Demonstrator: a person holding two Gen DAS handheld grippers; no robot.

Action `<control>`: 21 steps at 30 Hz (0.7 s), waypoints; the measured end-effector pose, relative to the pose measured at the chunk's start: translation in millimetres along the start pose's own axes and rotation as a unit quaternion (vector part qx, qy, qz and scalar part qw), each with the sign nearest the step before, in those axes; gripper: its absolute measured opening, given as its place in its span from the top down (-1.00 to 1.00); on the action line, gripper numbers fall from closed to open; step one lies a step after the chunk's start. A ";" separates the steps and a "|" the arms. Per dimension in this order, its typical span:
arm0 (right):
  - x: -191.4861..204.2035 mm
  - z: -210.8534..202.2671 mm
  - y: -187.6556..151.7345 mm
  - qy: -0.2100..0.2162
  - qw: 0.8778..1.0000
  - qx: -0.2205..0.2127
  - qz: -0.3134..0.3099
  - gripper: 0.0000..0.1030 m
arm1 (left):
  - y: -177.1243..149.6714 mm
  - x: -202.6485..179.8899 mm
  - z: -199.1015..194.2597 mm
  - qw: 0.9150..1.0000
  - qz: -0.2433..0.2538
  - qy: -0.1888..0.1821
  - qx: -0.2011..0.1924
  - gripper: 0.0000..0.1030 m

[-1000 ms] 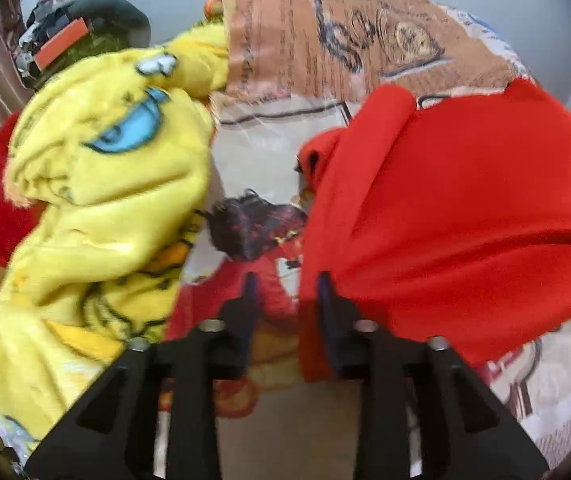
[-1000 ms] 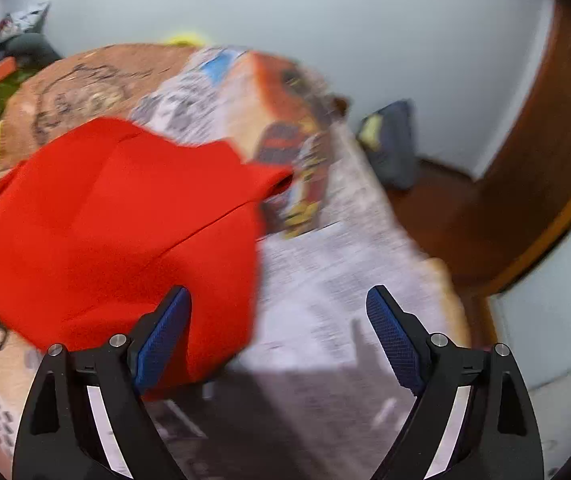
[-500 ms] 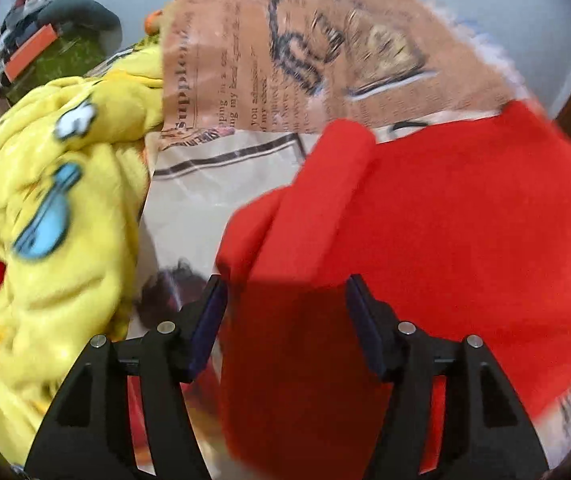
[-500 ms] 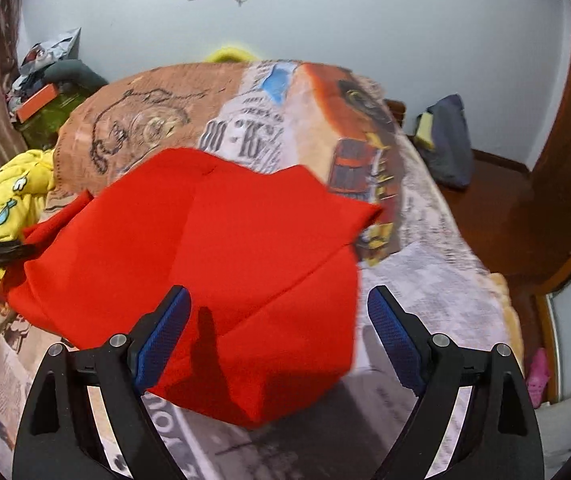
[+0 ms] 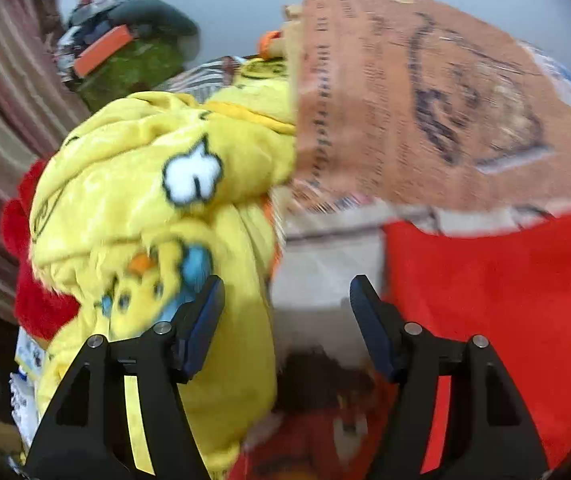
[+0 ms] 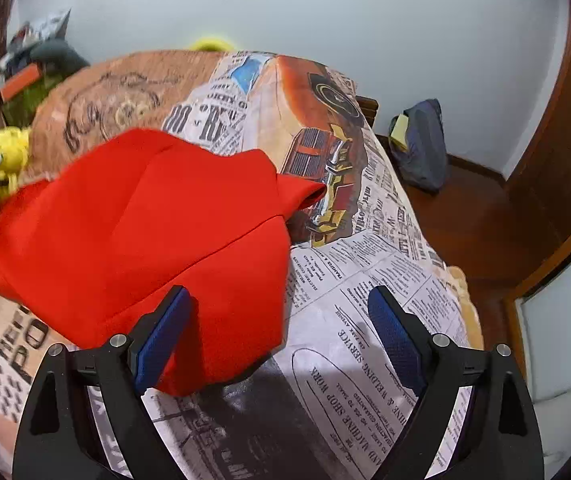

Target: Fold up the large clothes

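Observation:
A large red garment [image 6: 157,240] lies folded on the newspaper-print bedspread [image 6: 365,280]; in the left wrist view the red garment [image 5: 505,292] fills the right side. My left gripper [image 5: 285,312] hovers over the bedspread [image 5: 325,272] between the garment and a yellow plush blanket [image 5: 157,208], its jaws opening with nothing between them. My right gripper [image 6: 281,332] stands open above the garment's near right edge, holding nothing.
The yellow cartoon blanket lies heaped at the bed's left side, with a red plush thing [image 5: 33,304] beyond it. Clutter and a green item [image 5: 133,68] sit at the back left. A dark bag [image 6: 421,148] rests on the wooden floor by the wall, right of the bed.
My left gripper let go of the red garment's edge, opened wider and swung left toward the yellow blanket. The garment settled flat on the bed. The right gripper stayed open.

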State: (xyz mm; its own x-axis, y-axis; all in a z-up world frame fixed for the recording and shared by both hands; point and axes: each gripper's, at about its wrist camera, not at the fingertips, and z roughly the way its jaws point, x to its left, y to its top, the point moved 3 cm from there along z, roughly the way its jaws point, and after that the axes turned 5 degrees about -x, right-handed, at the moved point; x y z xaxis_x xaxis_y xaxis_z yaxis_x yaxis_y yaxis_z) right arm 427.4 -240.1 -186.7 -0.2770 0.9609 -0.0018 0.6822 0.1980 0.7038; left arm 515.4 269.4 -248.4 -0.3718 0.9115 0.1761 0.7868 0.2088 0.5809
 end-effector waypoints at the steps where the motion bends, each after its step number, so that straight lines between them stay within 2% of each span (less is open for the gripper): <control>1: -2.9 -0.6 1.1 0.015 1.000 0.000 0.013 -0.69 | -7.3 -3.0 -8.8 1.000 0.011 -0.015 -0.001 -0.28; 3: -5.5 0.7 4.0 0.042 0.999 0.000 0.035 -0.67 | -28.8 -18.4 -31.2 0.997 0.045 -0.056 0.000 -0.28; 4: -6.0 3.0 5.6 0.056 0.997 0.002 0.045 -0.59 | -40.6 -25.7 -41.9 0.995 0.058 -0.075 -0.001 -0.28; 5: -5.8 5.6 6.7 0.066 0.996 0.004 0.054 -0.42 | -50.8 -29.1 -49.3 0.994 0.062 -0.086 -0.002 -0.29; 6: -6.2 11.3 8.6 0.078 0.995 0.012 0.065 -0.33 | -63.8 -32.1 -60.4 0.993 0.061 -0.103 0.000 -0.31; 8: -5.8 24.3 11.9 0.086 0.993 0.027 0.079 -0.02 | -85.5 -35.8 -74.8 0.988 0.044 -0.145 0.013 -0.34; 11: -1.1 39.7 17.4 0.098 0.991 0.035 0.084 0.18 | -108.3 -46.7 -83.1 0.981 0.026 -0.190 0.032 -0.36; 12: 0.9 44.6 19.2 0.099 0.990 0.038 0.088 0.24 | -113.7 -50.6 -81.4 0.981 0.026 -0.190 0.037 -0.39; 14: 8.1 51.4 21.0 0.108 0.990 0.048 0.083 0.85 | -123.7 -51.9 -74.2 0.983 0.022 -0.175 0.042 -0.42; 18: 21.4 39.8 26.8 0.064 0.997 0.022 0.024 0.90 | -135.2 -47.1 -54.0 0.989 -0.010 -0.139 0.051 -0.44; 21: 22.0 25.0 43.0 0.031 0.999 -0.010 -0.012 0.92 | -140.0 -42.7 -46.3 0.992 -0.002 -0.116 0.045 -0.49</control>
State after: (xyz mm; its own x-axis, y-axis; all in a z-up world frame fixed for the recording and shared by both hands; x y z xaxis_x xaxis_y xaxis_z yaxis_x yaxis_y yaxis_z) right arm 467.5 -205.7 -174.2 -0.3351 0.9419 0.0243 0.6614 0.2168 0.7180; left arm 398.3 184.9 -300.3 -0.2607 0.9652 -0.0195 0.8297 0.2343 0.5067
